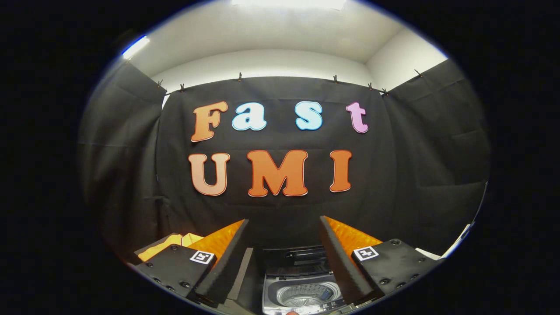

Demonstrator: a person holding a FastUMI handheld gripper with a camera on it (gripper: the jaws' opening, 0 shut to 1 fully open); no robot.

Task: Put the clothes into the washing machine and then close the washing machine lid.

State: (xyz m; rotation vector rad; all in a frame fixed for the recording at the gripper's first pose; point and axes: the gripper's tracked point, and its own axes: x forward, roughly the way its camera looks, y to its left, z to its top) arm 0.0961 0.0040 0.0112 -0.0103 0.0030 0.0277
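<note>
**Claw open above the washer**

The claw (284, 245) is seen spread wide, with nothing held between its fingers (227, 258). Low between the fingers, the washer (302, 293) is seen from above, its lid (297, 258) raised at the back and the drum (306, 295) exposed. A yellow cloth (168, 245) is seen beyond the left finger, to the washer's left; what it lies on cannot be told. The black booth wall (280, 210) is faced ahead, hung by clips beneath a white ceiling. Something pale is glimpsed past the right finger, too small to be told.
</note>
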